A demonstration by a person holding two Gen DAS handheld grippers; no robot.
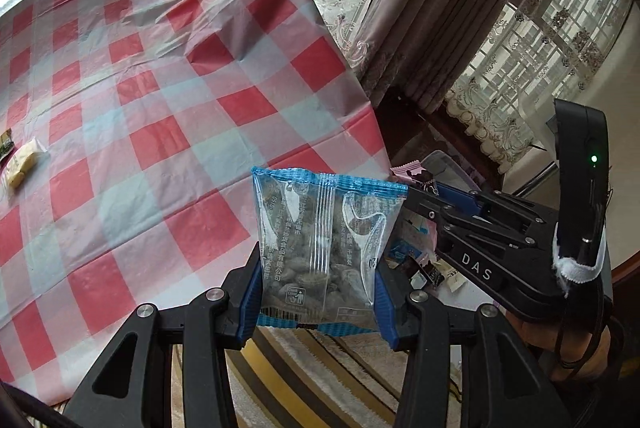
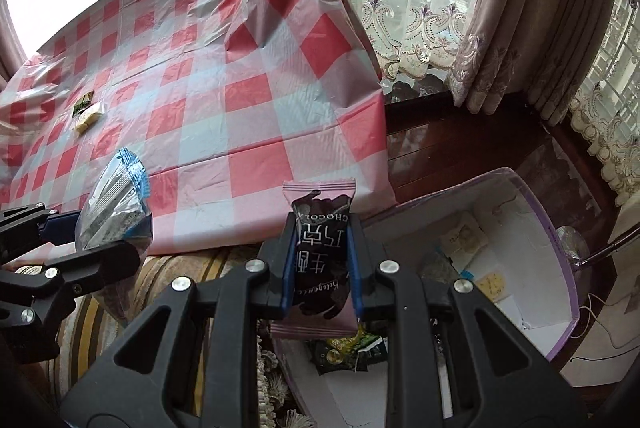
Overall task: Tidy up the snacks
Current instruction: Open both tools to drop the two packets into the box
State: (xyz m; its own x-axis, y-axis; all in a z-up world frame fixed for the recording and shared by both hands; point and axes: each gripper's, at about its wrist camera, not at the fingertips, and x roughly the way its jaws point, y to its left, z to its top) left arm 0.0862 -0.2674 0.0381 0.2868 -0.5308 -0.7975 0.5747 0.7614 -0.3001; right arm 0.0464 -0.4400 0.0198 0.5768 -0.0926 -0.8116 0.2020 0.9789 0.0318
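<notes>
**Two light packets in the tongs, box just beyond the right pair**

The left tongs (image 1: 316, 292) are clamped on a clear blue-edged nut packet (image 1: 326, 248), gripped across its lower half and held upright off the bench (image 1: 160, 88) edge. The right tongs (image 2: 322, 268) are clamped on a pink chocolate bar wrapper (image 2: 320, 252), squeezed at mid-length, with the white purple-rimmed box (image 2: 532, 268) just ahead and to their right, other snacks lying inside. Both packs look light; the nut film is likely slick and crinkly, its loose contents apt to shift, so a hold low on the filled part suits it. The bar seems stiffer but may crack if pinched hard. Two small sweets (image 2: 89, 112) lie far ahead-left on the bench
</notes>
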